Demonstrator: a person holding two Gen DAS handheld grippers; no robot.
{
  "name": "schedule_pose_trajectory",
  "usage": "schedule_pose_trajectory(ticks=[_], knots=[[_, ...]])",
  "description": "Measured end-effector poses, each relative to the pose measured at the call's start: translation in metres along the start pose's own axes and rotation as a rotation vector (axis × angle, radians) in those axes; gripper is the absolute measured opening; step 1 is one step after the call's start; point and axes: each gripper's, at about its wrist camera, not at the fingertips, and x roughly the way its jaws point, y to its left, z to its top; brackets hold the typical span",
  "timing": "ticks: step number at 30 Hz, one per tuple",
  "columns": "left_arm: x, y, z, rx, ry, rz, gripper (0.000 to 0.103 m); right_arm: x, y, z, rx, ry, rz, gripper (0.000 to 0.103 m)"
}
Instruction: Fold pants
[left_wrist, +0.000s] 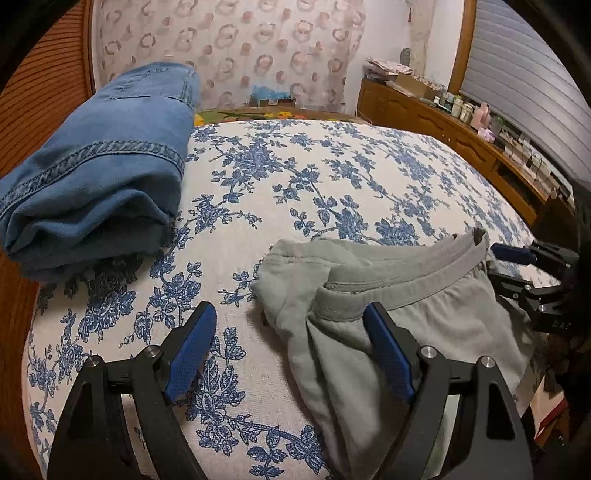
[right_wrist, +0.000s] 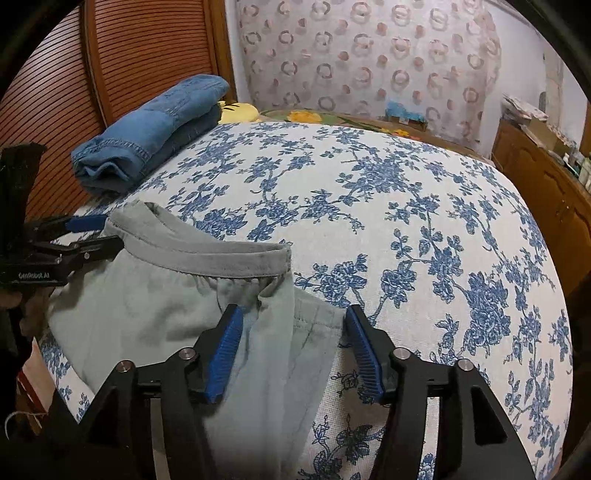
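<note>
Light grey pants (left_wrist: 373, 295) lie crumpled at the near edge of the bed, with the darker grey waistband (left_wrist: 417, 273) toward the far side. In the right wrist view the pants (right_wrist: 155, 314) lie at lower left. My left gripper (left_wrist: 291, 321) is open, its right finger over the waistband's left end. It also shows in the right wrist view (right_wrist: 99, 230) at the far left. My right gripper (right_wrist: 293, 317) is open, straddling the pants' right edge below the waistband (right_wrist: 221, 258). It also shows in the left wrist view (left_wrist: 506, 264) at the pants' right side.
Folded blue jeans (left_wrist: 99, 177) lie at the bed's far left, also in the right wrist view (right_wrist: 151, 136). The bed (left_wrist: 332, 177) has a blue floral cover. A wooden slatted headboard (right_wrist: 110, 59) stands at the left. A wooden dresser (left_wrist: 461, 129) with clutter stands at the right.
</note>
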Motion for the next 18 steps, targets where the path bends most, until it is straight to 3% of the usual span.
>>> schedule_pose_trajectory(ticks=[6,18], knots=[[0.0011,-0.0006,-0.0003,0.01,-0.002,0.005,0.085,0.0012,-0.0037,0.0,0.028,0.017,-0.031,0.078],[0.0011,-0.0014,-0.0012,0.012,-0.002,0.006,0.085,-0.0071,-0.0064,-0.0045,0.042,0.039,-0.045,0.082]])
